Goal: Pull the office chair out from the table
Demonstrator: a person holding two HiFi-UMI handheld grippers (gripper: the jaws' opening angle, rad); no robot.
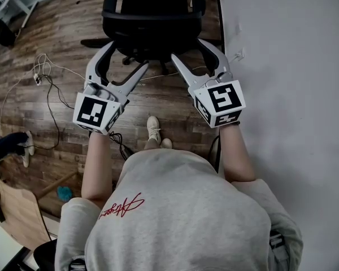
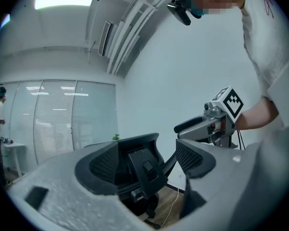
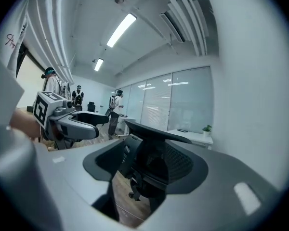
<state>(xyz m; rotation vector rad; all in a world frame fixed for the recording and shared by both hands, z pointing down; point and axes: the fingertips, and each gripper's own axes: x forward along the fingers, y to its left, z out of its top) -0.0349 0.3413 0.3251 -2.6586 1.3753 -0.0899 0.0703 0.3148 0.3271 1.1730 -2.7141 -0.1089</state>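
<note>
The office chair (image 1: 152, 16) stands on the wooden floor (image 1: 62, 33) with its back turned to the person. Beyond the chair, in the right gripper view, runs a white desk (image 3: 197, 137) with a small plant (image 3: 207, 128) on it. I cannot tell how far the seat reaches under the desk.

The person faces the chair's back squarely. The left hand-held gripper (image 1: 128, 55) is held out toward the chair's left side and the right hand-held gripper (image 1: 186, 48) toward its right side. Both point roughly level at backrest height, which is where a pull would act best on a rolling chair.

Both are released. Each one's jaws stand wide apart, the backrest shows in the gap between them, and no pad presses on it.

The even, two-sided stance looks chosen so the chair would roll straight back rather than swing toward the white wall (image 1: 294, 66) just to the chair's right.

As things lie, this fits two readings equally well. The jaws may be lined up to close on the backrest's edges, or they may have let go after the chair was drawn away from the desk.
</note>
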